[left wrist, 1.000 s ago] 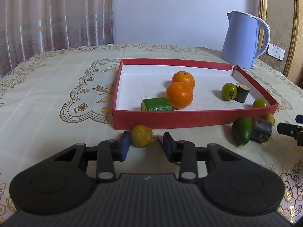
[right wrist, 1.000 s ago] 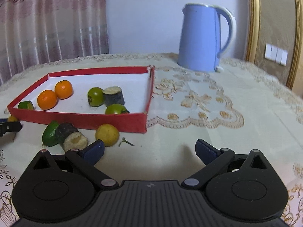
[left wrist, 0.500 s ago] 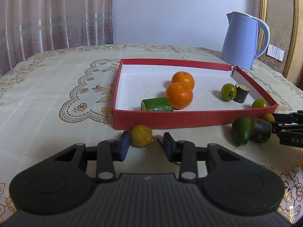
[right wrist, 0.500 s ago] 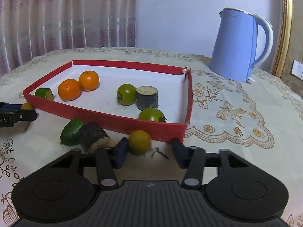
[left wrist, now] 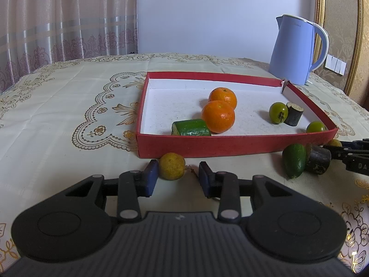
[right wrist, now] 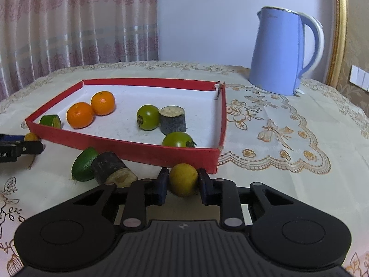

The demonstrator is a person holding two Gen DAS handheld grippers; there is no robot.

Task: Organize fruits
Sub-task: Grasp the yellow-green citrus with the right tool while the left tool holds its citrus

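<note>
A red tray (left wrist: 230, 142) (right wrist: 129, 146) with a white floor holds two oranges (left wrist: 218, 116) (right wrist: 80, 115), a green cut piece (left wrist: 191, 127), two green round fruits (right wrist: 147, 117) and a dark cut piece (right wrist: 173, 120). My left gripper (left wrist: 178, 175) is open around a yellow fruit (left wrist: 171, 166) on the tablecloth in front of the tray; the left pad touches it. My right gripper (right wrist: 182, 182) is shut on another yellow fruit (right wrist: 183, 179) by the tray's front right corner. A green oval fruit (right wrist: 84, 164) and a dark cut piece (right wrist: 110, 169) lie just left of it.
A blue electric kettle (right wrist: 283, 50) (left wrist: 296, 48) stands behind the tray on the right. The table carries a cream embroidered cloth (left wrist: 69, 115). Curtains hang behind on the left. A gold-framed wall with a socket strip (right wrist: 358, 80) is on the right.
My right gripper swung left and forward to the yellow fruit by the tray corner and closed from wide open onto it. My left gripper stayed in place around its yellow fruit.
</note>
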